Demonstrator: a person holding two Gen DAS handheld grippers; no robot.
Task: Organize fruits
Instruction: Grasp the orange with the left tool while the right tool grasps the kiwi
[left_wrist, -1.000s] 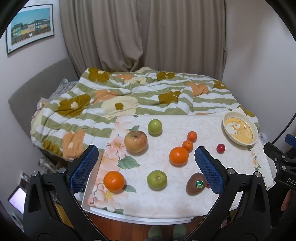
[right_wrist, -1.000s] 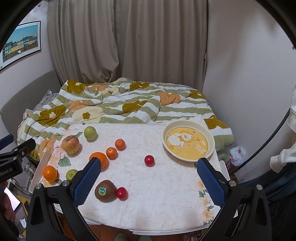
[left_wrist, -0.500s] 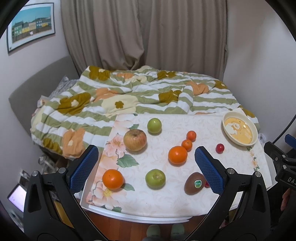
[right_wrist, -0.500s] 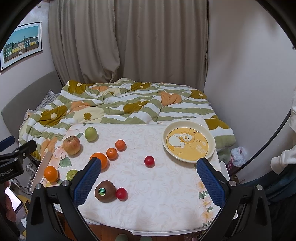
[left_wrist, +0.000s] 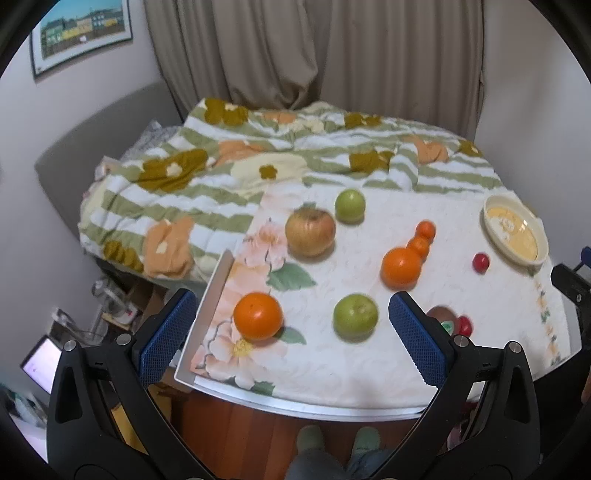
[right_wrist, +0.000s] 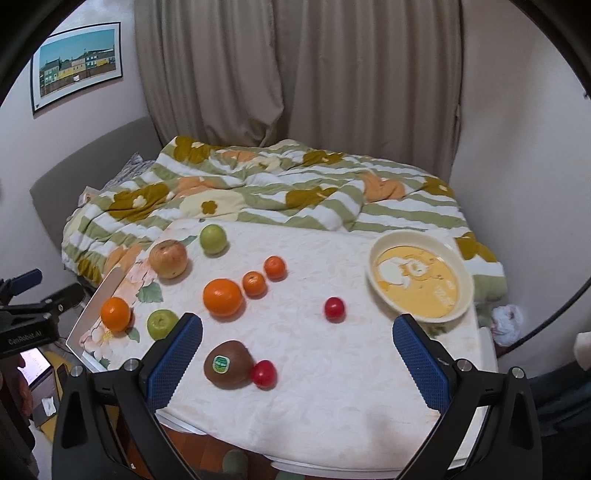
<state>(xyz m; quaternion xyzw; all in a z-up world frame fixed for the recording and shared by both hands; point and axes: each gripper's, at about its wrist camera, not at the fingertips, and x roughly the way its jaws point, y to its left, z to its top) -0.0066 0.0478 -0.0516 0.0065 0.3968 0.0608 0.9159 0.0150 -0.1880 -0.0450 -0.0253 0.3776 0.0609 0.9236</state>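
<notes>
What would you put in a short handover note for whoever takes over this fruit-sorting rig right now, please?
Left gripper: open, empty, above the table's near edge.
Right gripper: open, empty.
Yellow plate: far right corner, nothing in it.
On the cloth: two oranges, two mandarins, two green apples, one russet apple, a kiwi touching one cherry tomato, another tomato alone near the plate.
Done: nothing sorted.
Left: everything.

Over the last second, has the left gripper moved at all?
Yes. In the left wrist view the table edge sits higher and the bed has slid right and up, so the left gripper, open and empty, has swung left and tipped down.
</notes>
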